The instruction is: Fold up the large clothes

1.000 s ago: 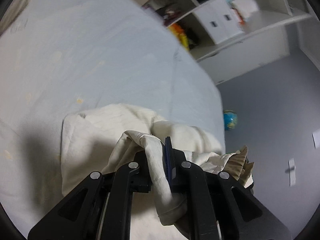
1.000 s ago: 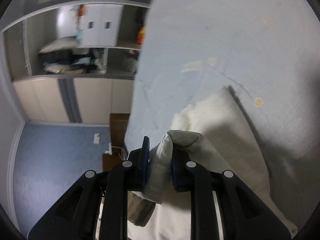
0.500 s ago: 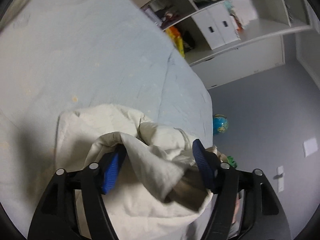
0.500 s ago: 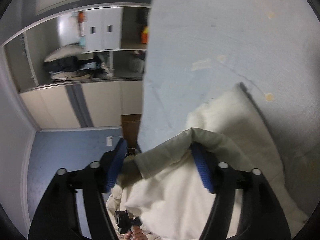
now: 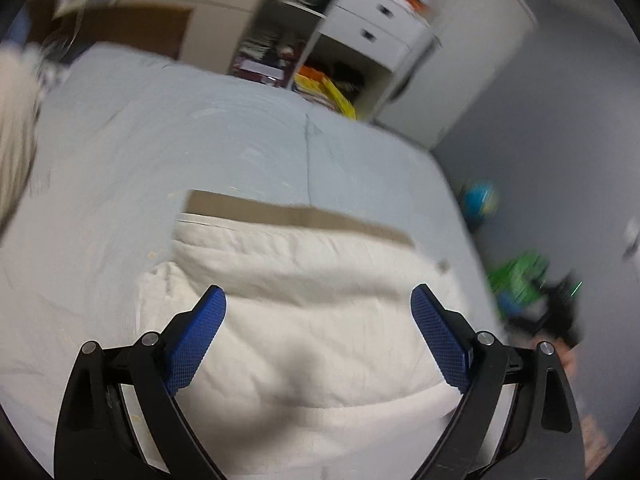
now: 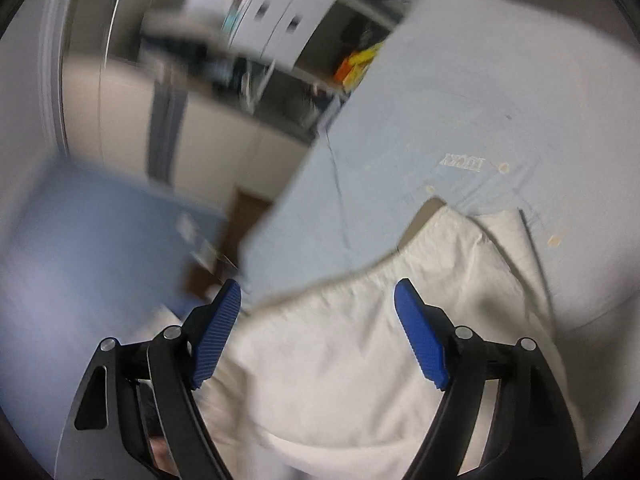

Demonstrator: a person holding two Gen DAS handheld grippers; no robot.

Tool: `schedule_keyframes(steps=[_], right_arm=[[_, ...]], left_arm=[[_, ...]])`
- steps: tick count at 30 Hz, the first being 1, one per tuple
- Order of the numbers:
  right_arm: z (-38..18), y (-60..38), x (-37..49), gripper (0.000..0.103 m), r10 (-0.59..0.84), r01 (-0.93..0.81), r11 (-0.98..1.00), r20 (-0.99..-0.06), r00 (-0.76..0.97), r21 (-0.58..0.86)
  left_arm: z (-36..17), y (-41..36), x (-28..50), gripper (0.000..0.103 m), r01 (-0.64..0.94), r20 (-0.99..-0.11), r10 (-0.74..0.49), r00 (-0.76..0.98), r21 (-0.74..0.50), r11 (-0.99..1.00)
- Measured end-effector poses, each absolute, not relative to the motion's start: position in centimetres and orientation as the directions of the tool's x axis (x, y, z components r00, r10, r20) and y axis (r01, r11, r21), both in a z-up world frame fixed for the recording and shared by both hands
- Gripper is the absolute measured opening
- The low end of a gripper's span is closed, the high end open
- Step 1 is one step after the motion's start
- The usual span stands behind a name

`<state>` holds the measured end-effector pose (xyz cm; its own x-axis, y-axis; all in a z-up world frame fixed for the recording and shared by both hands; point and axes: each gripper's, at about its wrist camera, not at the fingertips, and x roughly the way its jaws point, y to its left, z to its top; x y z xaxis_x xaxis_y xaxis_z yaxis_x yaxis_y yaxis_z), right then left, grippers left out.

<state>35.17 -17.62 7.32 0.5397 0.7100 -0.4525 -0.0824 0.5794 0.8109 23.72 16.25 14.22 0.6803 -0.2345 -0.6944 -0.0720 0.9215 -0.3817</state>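
Note:
A cream-white garment (image 5: 304, 280) lies folded in a broad block on the pale blue bed sheet (image 5: 168, 148), with a tan band (image 5: 304, 216) along its far edge. My left gripper (image 5: 318, 300) hovers above it, its jaws opening wide, nothing between the blue pads (image 5: 196, 336). In the right wrist view the same garment (image 6: 360, 344) lies by the bed's left edge. My right gripper (image 6: 318, 296) is above it, jaws still opening, nothing pinched. Both views are blurred.
Shelves with white drawers (image 5: 372, 28) and yellow items (image 5: 336, 92) stand beyond the bed. A blue globe (image 5: 480, 200) and a green thing (image 5: 520, 276) sit on the grey floor at right. The sheet bears the printed word LUCKY (image 6: 460, 162). The bed edge (image 6: 280, 216) drops to blue floor.
Both grippers were shut on folds of the cream garment; they have let go, opened wide and risen. The garment now lies flat on the bed. Both views have rolled.

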Motion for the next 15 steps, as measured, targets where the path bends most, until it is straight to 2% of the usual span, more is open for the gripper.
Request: schedule_keyframes(steps=[2,5,10,15], right_arm=[[8.3,-14.1,34.5,0.075,0.656,-0.175,0.714,-0.561,0.505,0.678],[8.7,-9.6,33.2,0.075,0.559,-0.284,0.828,-0.663,0.499,0.484],[7.3,-4.7,31.6,0.075,0.435,-0.372,0.89,-0.734,0.522,0.263],[4.6,-2.1,32.6,0.075,0.359,-0.365,0.915,-0.758,0.545,0.171]], left_arm=[[13.3,13.5,23.8,0.09,-0.043,-0.723,-0.194,0.663,-0.296,0.954],[12.0,9.5,24.8,0.089,-0.016,-0.745,-0.116,0.657,-0.167,0.986],[9.8,6.2,27.4,0.09,-0.035,-0.753,-0.031,0.657,-0.071,0.997],[6.4,5.8,30.6,0.085,-0.062,-0.795,0.043,0.605,0.007,0.998]])
